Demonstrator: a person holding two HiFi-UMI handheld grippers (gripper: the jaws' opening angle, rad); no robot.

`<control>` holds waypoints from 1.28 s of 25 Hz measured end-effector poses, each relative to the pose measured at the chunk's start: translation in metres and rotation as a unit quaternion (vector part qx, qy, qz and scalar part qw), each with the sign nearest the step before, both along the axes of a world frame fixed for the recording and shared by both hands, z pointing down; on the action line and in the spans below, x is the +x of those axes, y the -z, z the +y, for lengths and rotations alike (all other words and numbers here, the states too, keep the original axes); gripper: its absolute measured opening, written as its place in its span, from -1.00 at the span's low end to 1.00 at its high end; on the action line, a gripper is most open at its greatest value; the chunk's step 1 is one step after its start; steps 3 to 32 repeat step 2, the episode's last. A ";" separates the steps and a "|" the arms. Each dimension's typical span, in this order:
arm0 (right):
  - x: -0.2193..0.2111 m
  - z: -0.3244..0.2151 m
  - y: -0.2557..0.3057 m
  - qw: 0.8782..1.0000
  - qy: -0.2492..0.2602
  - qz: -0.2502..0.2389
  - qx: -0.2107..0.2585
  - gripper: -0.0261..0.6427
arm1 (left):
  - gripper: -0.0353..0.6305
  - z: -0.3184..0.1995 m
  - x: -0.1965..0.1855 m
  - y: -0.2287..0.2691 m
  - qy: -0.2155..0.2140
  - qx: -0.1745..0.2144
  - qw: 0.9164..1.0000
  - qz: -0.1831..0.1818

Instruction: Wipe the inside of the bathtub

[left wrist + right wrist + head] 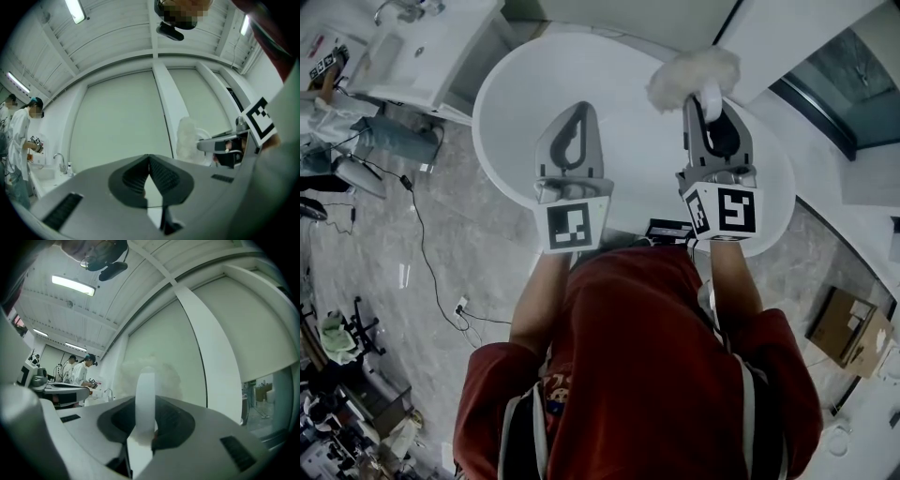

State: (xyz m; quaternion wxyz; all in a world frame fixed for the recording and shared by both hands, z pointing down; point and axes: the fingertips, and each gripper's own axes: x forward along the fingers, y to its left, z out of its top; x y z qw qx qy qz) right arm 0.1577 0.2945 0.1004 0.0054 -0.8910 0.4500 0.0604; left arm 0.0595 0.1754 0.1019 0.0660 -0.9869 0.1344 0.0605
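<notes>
Pinching the flat, smooth white handle of a duster (694, 77) in the right tool (706, 101), grey moulded jaws closing on it from both sides, with the fluffy, cloud-like white head standing up beyond the jaw tips. Holding the left tool (581, 112) with its jaws pressed together, dark ribbed pads meeting in one thin seam, gripping nothing. Hovering both tools side by side above the bathtub (525, 103), a glossy white oval shell with a broad rounded rim lying straight ahead of the red sleeves (502, 384), and carrying the duster head near the tub's far edge.

Sharing the mottled grey, stone-like floor (478, 234) with a thin black cable (427, 262) trailing at the left and a brown cardboard box (848, 323) sitting at the right. Facing a white washbasin unit (422, 47) with a curved tap beyond the tub's left end, and a person in a white coat (21, 136) standing there. Backing onto smooth pale wall panels split by a white column (168, 108).
</notes>
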 end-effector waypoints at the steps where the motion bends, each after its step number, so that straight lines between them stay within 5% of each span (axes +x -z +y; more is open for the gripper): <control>1: 0.001 0.004 -0.003 1.000 0.000 -0.002 -0.002 -0.64 | -0.84 0.003 0.001 -0.002 0.000 -0.002 1.000 0.003; 32: 0.002 0.008 -0.005 1.000 -0.001 -0.004 -0.005 -0.64 | -0.84 0.007 0.003 -0.005 0.000 -0.006 1.000 0.005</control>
